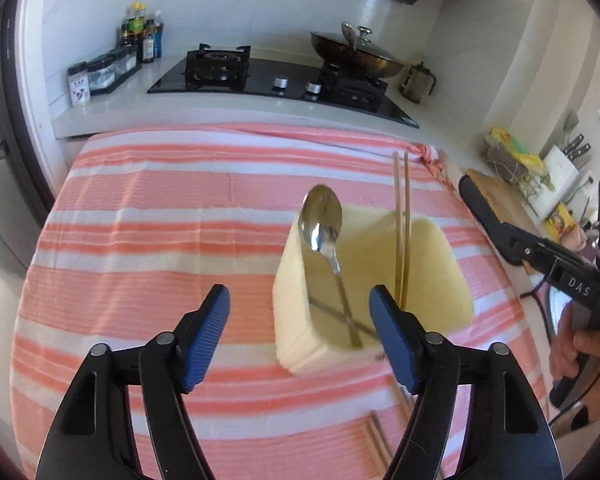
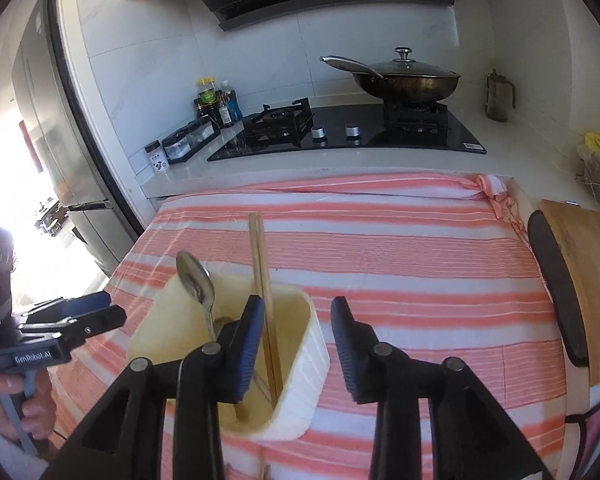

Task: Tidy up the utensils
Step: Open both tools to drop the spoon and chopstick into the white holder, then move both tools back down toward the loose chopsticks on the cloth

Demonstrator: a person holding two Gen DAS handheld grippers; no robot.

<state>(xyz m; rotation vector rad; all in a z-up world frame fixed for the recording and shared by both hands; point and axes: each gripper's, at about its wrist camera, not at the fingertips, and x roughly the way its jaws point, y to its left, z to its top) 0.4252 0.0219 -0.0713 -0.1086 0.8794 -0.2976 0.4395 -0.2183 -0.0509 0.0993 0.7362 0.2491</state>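
Observation:
A cream utensil holder stands on the pink striped cloth. A metal spoon and a pair of wooden chopsticks stand in it. My left gripper is open and empty, just in front of the holder. In the right wrist view the holder, spoon and chopsticks are below my right gripper, which is open and empty above the holder's right rim. More chopsticks lie on the cloth near the holder.
A black gas hob with a lidded wok is behind the cloth. Sauce bottles and spice jars stand at the back left. A wooden cutting board lies at the right. A fridge is on the left.

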